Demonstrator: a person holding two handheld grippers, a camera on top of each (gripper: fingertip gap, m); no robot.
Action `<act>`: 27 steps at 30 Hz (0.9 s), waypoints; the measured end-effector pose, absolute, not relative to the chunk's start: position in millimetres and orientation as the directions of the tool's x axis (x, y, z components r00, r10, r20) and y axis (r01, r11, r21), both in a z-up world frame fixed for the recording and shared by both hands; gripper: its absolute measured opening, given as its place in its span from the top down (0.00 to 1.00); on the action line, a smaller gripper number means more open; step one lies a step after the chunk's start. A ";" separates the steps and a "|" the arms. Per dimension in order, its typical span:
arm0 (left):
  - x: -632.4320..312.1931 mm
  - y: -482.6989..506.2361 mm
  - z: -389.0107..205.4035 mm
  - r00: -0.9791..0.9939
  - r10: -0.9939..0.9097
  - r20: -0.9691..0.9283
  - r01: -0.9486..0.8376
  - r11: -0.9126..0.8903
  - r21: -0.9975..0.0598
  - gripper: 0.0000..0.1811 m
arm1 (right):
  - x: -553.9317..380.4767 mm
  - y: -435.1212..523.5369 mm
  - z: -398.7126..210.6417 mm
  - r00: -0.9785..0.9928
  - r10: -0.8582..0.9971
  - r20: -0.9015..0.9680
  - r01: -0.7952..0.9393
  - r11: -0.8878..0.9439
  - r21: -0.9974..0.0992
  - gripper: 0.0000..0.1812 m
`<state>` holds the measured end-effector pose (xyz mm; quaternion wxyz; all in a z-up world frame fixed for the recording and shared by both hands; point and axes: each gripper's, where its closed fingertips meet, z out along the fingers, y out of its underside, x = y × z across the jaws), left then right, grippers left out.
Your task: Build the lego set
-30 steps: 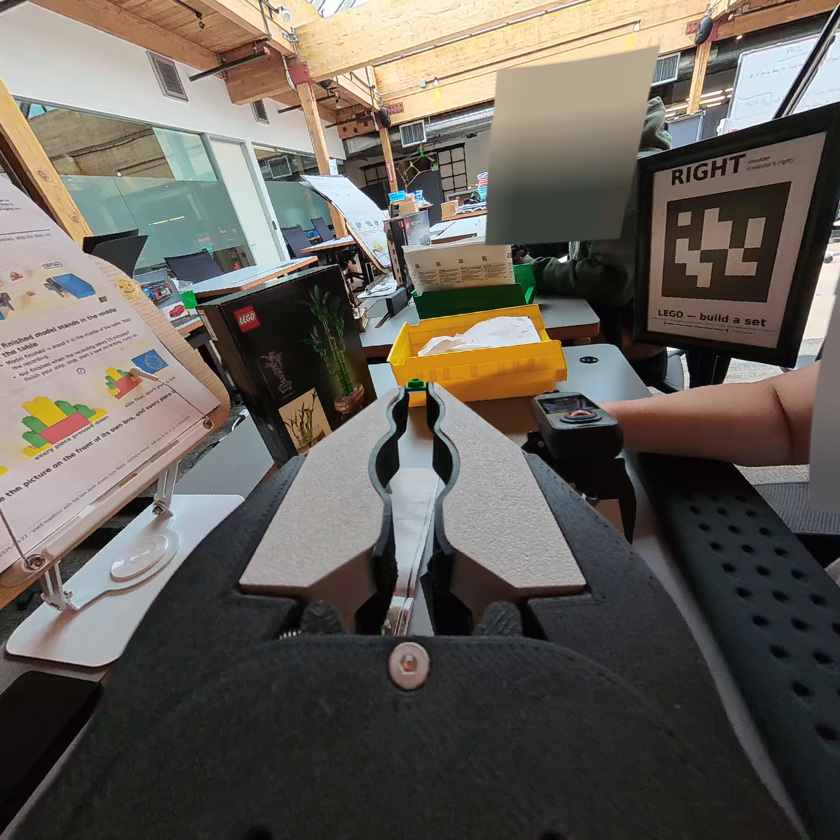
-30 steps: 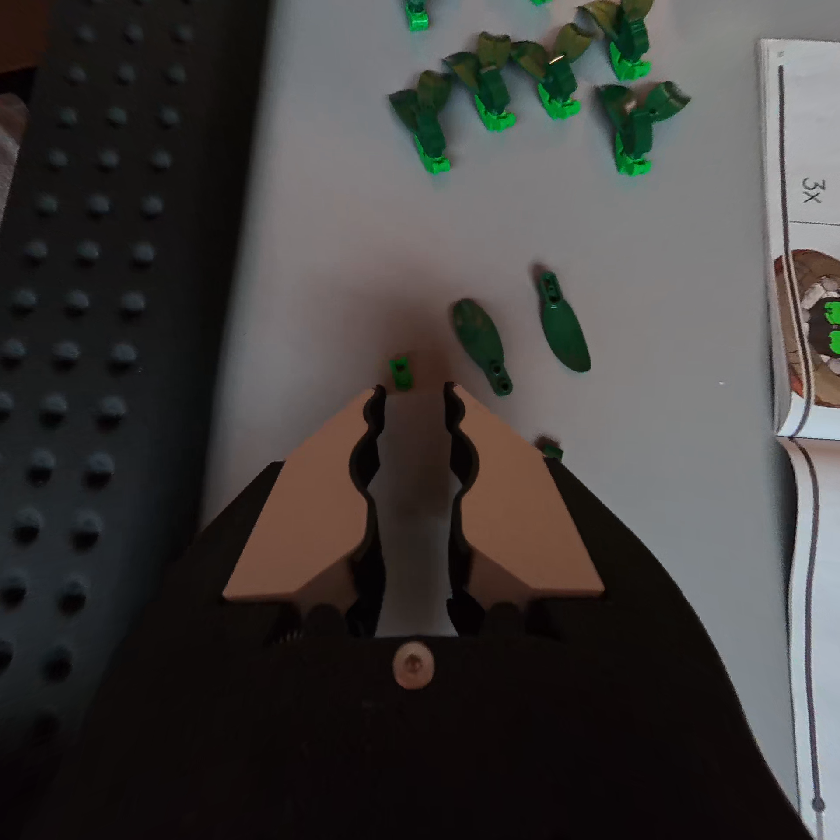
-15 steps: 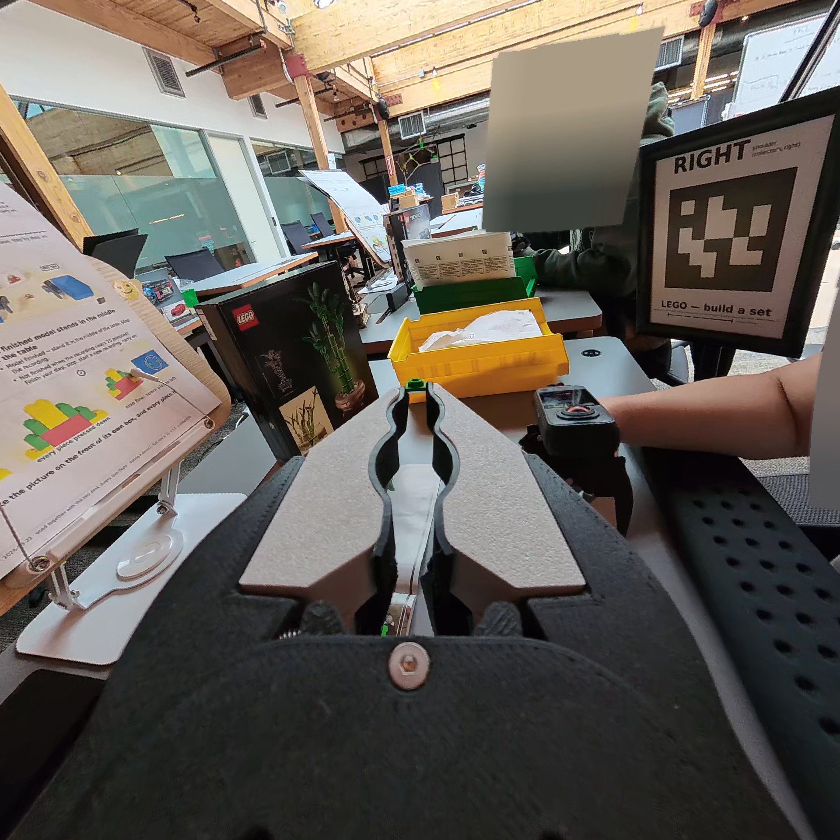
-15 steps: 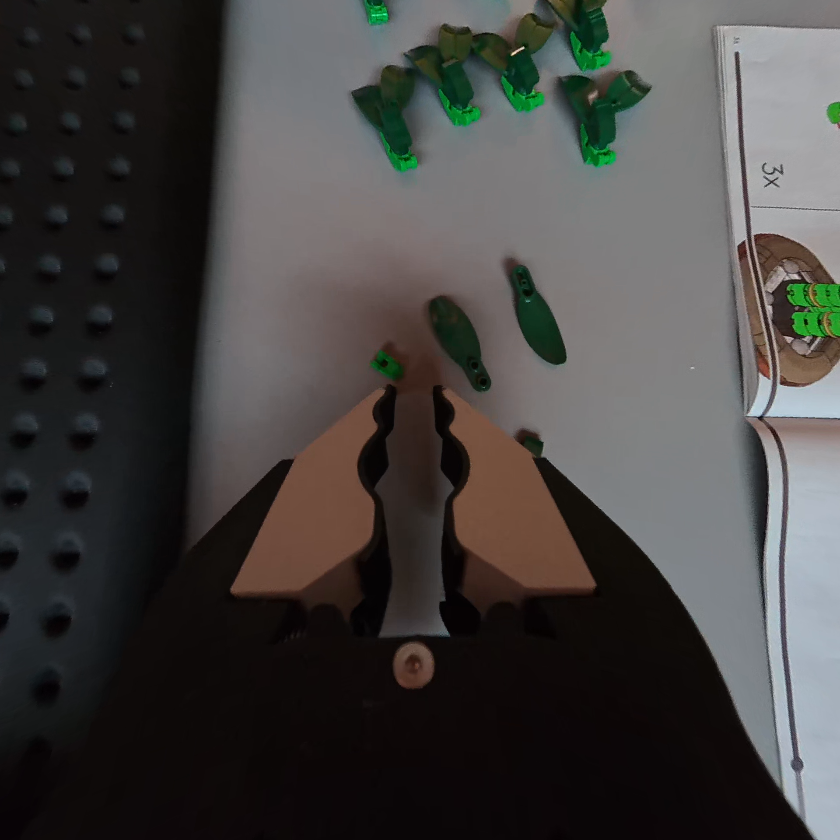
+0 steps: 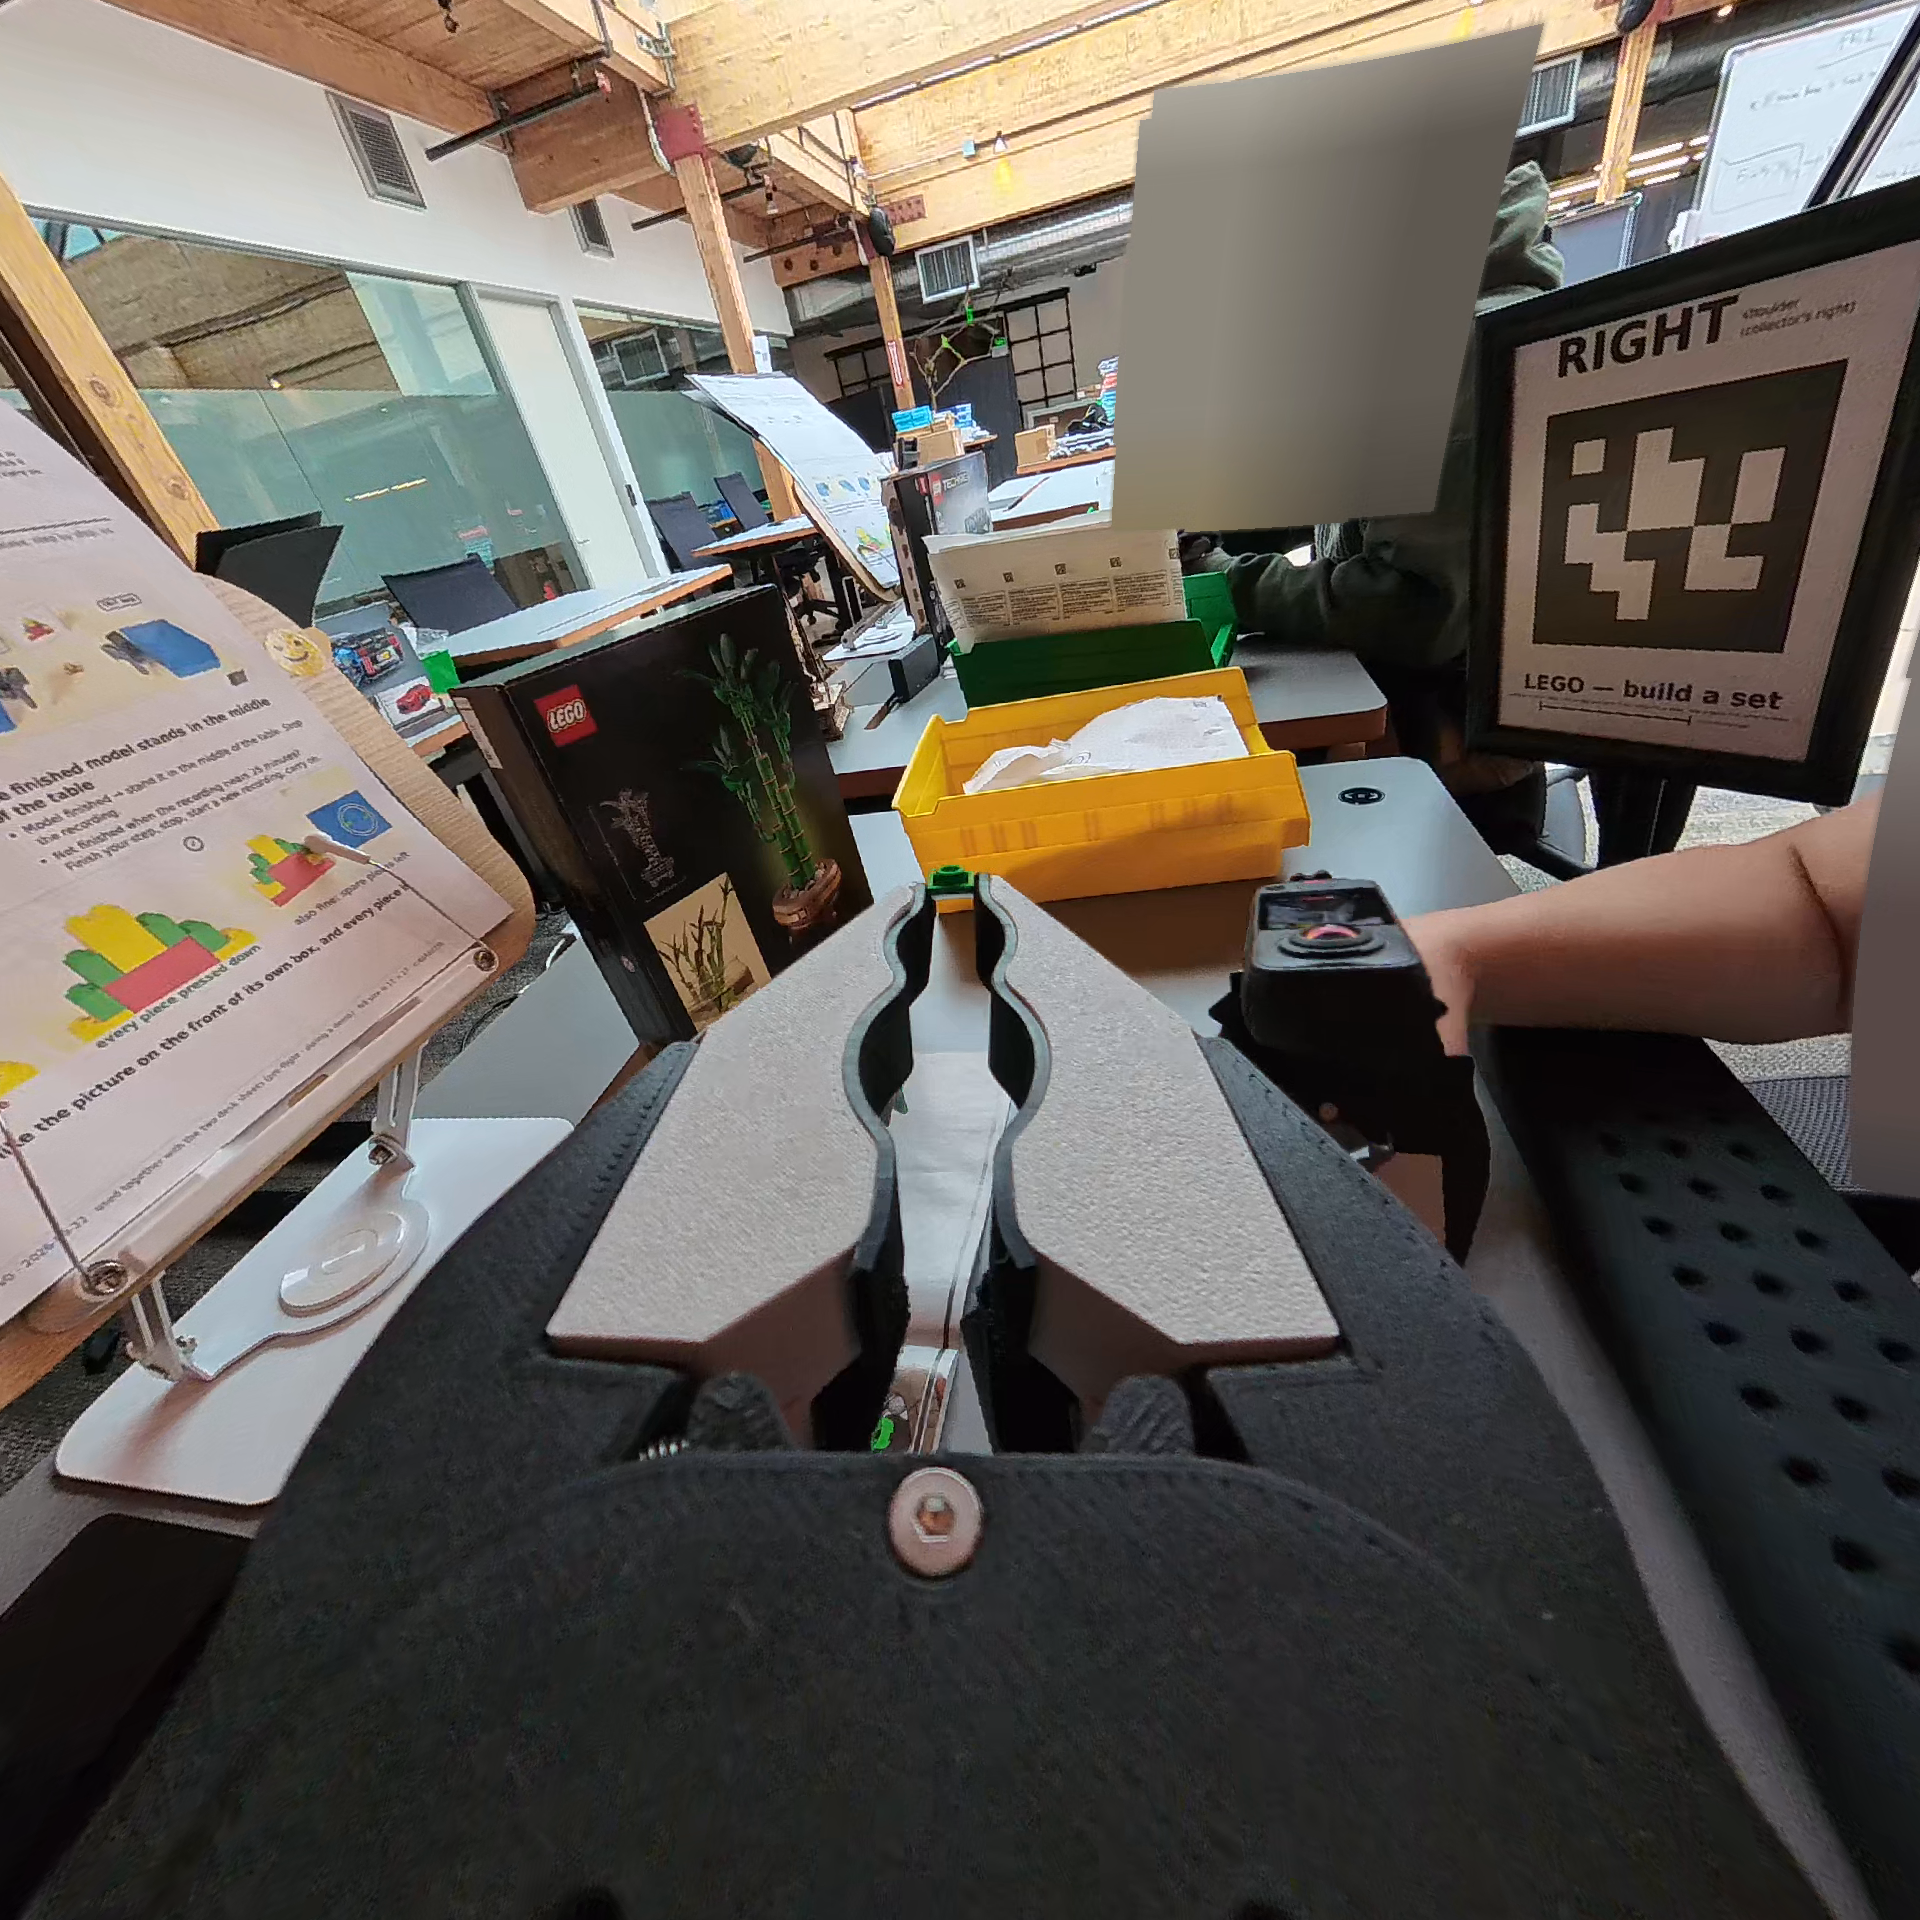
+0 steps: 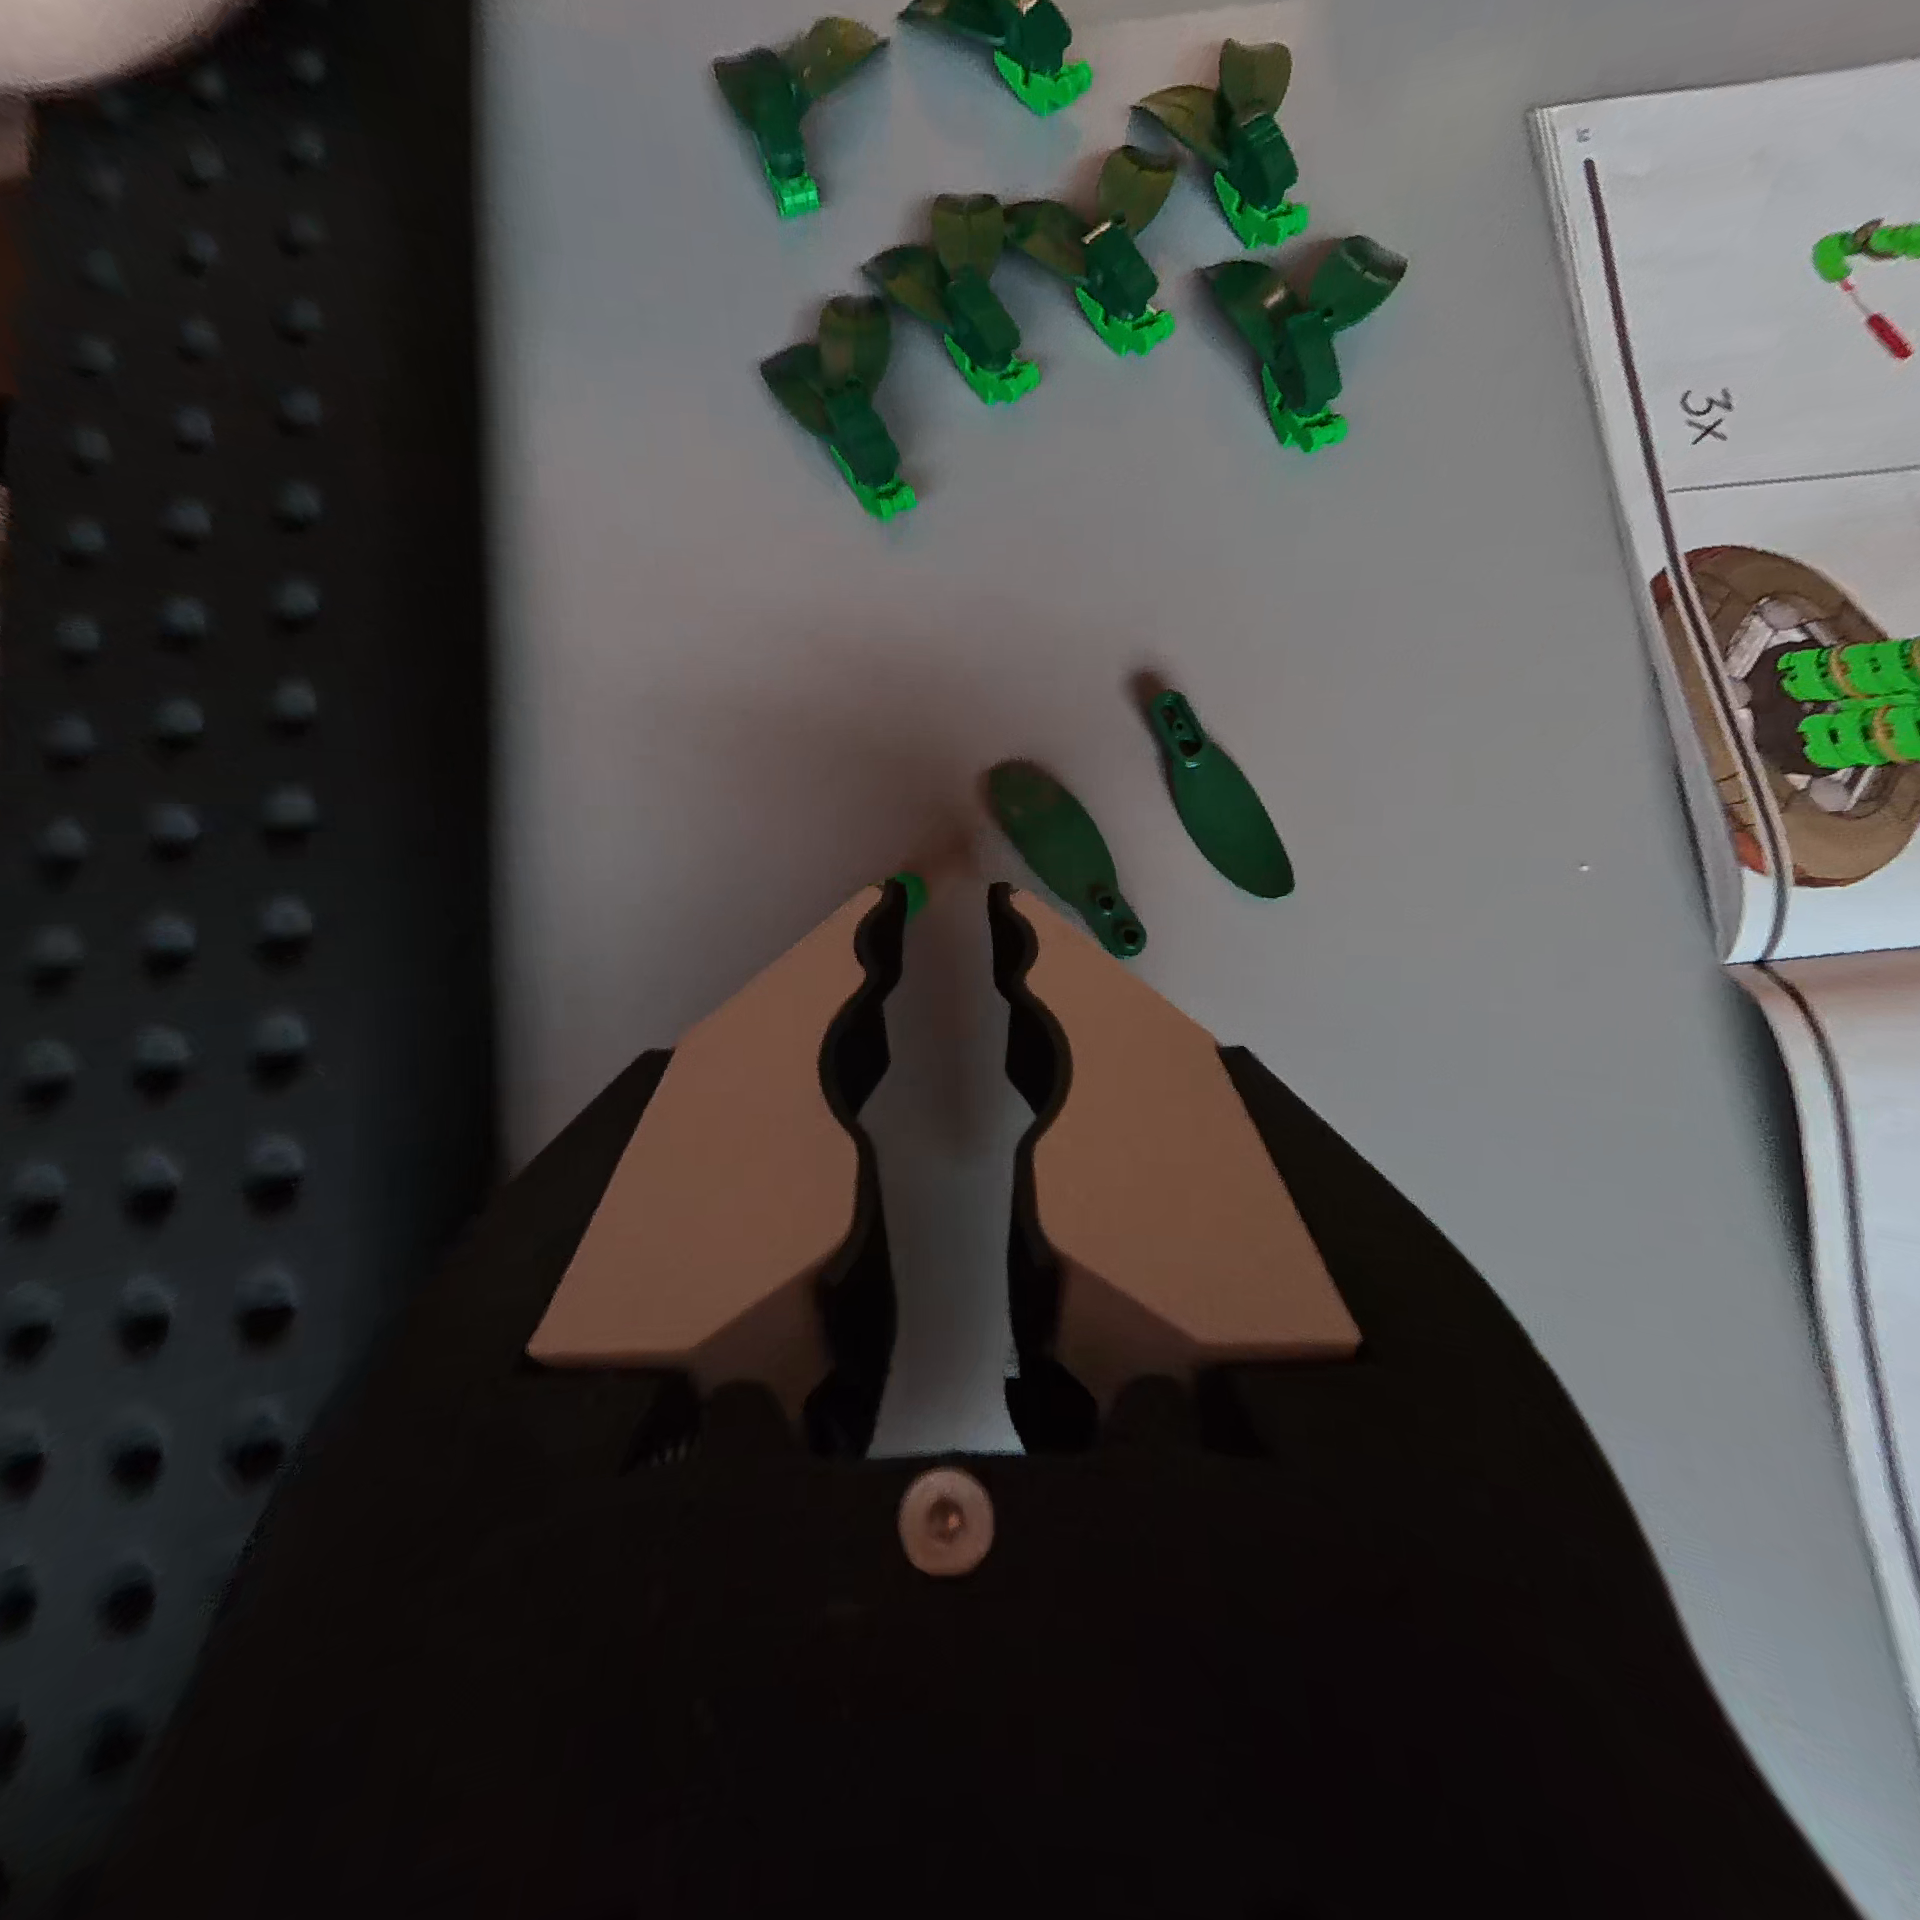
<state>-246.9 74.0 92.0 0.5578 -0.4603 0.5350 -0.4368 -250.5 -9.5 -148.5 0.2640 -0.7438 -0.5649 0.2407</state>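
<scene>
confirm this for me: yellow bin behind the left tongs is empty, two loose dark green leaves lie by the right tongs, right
Not quite. In the left wrist view the yellow bin holds crumpled white paper. The rest stands: the right wrist view shows two loose dark green leaves by the right tongs.

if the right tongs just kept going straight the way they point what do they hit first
Most likely the small bright green piece at the tip of their left finger, touching or nearly so. Beyond it the grey table looks bare up to the cluster of leaf assemblies. Depth is uncertain.

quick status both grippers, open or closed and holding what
left gripper: shut on a small bright green lego piece at its tips.
right gripper: open, holding nothing; a small green stud piece sits by one fingertip.
</scene>
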 end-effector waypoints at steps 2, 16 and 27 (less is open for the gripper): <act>-245.4 74.5 89.5 0.049 -0.978 -0.202 -0.020 0.201 -0.979 0.97 | -253.7 -16.3 -145.7 0.249 0.961 -0.123 0.698 -0.266 -0.665 0.90; -240.3 74.6 82.6 0.041 -0.978 -0.204 -0.048 0.202 -0.978 0.97 | -244.1 -16.4 -157.3 0.289 0.957 -0.032 0.768 -0.251 -0.589 0.94; -240.2 72.9 83.7 0.034 -0.978 -0.204 -0.044 0.202 -0.978 0.97 | -256.1 -16.8 -149.9 0.176 0.981 0.085 0.762 -0.082 -0.642 0.92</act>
